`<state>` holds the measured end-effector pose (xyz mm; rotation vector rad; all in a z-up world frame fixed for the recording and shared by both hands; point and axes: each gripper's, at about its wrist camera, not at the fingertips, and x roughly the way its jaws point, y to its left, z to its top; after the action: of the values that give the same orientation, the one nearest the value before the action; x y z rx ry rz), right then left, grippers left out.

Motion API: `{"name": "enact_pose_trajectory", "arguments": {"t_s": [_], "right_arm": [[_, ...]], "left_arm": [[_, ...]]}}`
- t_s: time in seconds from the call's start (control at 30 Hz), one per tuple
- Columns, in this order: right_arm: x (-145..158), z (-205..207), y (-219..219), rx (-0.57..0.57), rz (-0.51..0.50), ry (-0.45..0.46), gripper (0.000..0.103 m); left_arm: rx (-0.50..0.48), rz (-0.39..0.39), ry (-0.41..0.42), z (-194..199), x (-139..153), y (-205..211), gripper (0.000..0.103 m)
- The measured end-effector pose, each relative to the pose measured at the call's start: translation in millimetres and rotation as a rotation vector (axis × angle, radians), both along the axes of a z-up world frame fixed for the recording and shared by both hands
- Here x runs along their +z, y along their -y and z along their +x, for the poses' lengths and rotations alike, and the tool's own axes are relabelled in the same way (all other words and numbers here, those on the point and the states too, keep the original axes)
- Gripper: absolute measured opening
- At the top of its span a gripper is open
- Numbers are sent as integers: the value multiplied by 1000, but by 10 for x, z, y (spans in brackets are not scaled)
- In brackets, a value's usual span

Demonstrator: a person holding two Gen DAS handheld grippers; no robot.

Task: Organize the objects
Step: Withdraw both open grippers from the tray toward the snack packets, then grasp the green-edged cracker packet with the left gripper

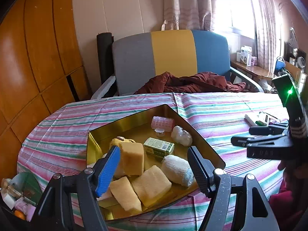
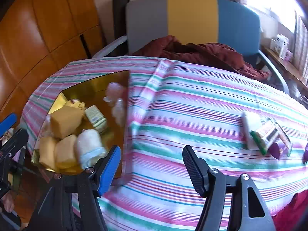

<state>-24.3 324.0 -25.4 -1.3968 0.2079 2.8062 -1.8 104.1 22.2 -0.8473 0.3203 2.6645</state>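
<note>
Nearest in the left wrist view: left gripper [image 1: 152, 165], fingers spread wide and holding nothing, poised over the near edge of the gold tray [image 1: 100, 136]. Inside the tray, closest first: three yellow sponge blocks [image 1: 150, 185], a white gauze roll [image 1: 178, 170] just right of them, then a green-and-gold box [image 1: 158, 147] in the middle, with a pink hair roller [image 1: 163, 122] and a white wrapped lump [image 1: 181, 137] at the far corner. Resting under all of it, a striped tablecloth [image 1: 211, 119].

Nearest in the right wrist view: right gripper [image 2: 151, 165], fingers likewise wide apart and empty, hovering above bare stripes to the right of the tray. Farther off to the right, well apart from the tray, a small cluster of packets [image 2: 267, 134] lying on the cloth, blurred. Beyond the table edge, a maroon garment [image 1: 192, 82] heaped on a grey, yellow and blue chair [image 1: 171, 52].
</note>
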Motion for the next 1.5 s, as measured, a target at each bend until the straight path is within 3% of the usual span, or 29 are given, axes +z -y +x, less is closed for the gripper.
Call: {"name": "enact_pose_trajectory", "arguments": {"t_s": [0.57, 0.8, 1.03, 1.17, 1.5], "right_arm": [[28, 71, -1040, -211, 53, -2, 67], [12, 140, -1778, -370, 40, -1, 67], [-127, 356, -2642, -616, -26, -25, 68], [-310, 548, -3006, -749, -159, -18, 68], [-364, 704, -3168, -824, -268, -20, 68]], "left_arm": [[-102, -50, 18, 30, -81, -447, 73], [-191, -41, 52, 16, -115, -757, 73], [-291, -61, 93, 5, -211, -1232, 73], [-348, -75, 123, -26, -295, -1564, 73], [-516, -69, 178, -128, -423, -2509, 73]]}}
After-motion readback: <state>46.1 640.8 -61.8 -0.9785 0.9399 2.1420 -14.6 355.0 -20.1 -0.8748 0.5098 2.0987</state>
